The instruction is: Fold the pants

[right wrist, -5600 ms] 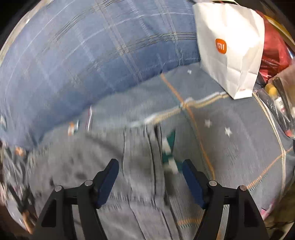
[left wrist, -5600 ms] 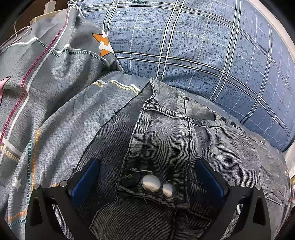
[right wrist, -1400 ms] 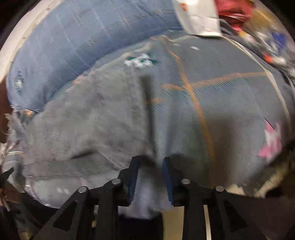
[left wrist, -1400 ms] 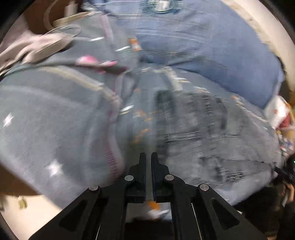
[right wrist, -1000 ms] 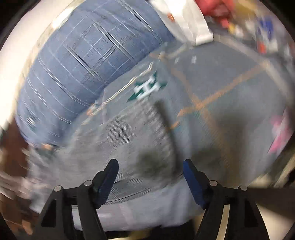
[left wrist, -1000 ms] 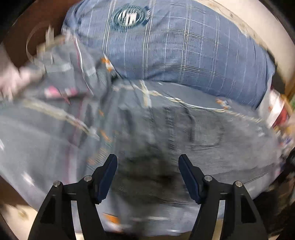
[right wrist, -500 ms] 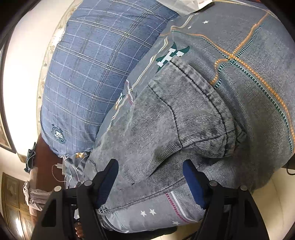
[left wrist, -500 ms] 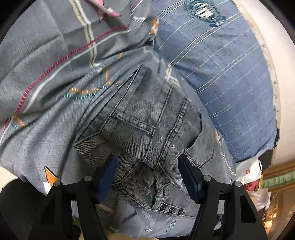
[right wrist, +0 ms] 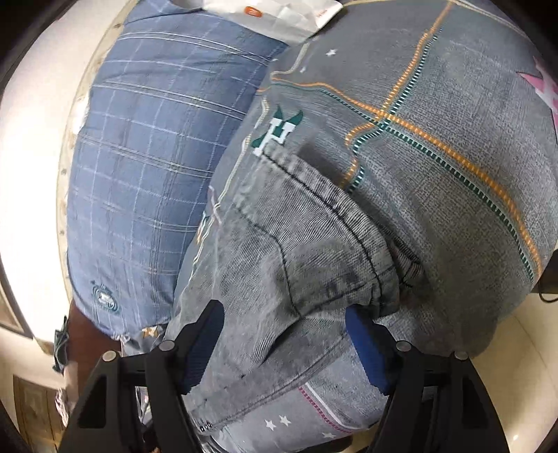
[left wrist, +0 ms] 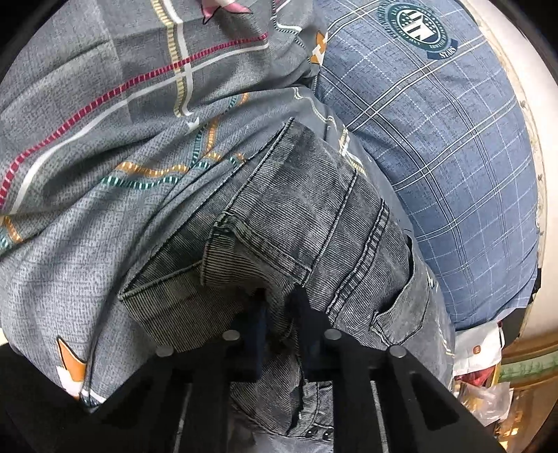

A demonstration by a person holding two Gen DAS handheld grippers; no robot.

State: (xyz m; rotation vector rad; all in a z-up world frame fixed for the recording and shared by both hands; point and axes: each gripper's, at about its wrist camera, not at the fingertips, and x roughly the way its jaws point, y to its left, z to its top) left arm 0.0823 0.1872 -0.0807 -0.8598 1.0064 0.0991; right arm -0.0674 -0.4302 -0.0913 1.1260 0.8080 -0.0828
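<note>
One pair of grey denim pants (left wrist: 300, 223) is seen lying on the bed, on a grey patterned bedsheet (left wrist: 87, 195), just beside a blue plaid pillow (left wrist: 453, 156). The garment appears already doubled into a compact bundle, with a stitched pocket and hem edges showing on top.

The left claw (left wrist: 280, 334) is drawn nearly together, and a bunch of denim is pinched between its two fingers at the near edge of the bundle. The right claw (right wrist: 284, 343) is spread wide; denim lies between its blue pads (right wrist: 366, 345), but no grip is made there.

The step in hand is judged to be a later fold: the near edge is being taken up on the left, while the right side is only straddled. It is judged that the next move calls for the right claw to be pressed onto the hem beneath it, so that both sides can be lifted together and carried over toward the pillow without the layers sliding apart. A one-sided lift would likely skew the bundle.

Counted: one pair of pants, two claws, one pillow, one bedsheet, and one white paper bag (right wrist: 279, 14) with an orange logo at the far edge of the bed.
</note>
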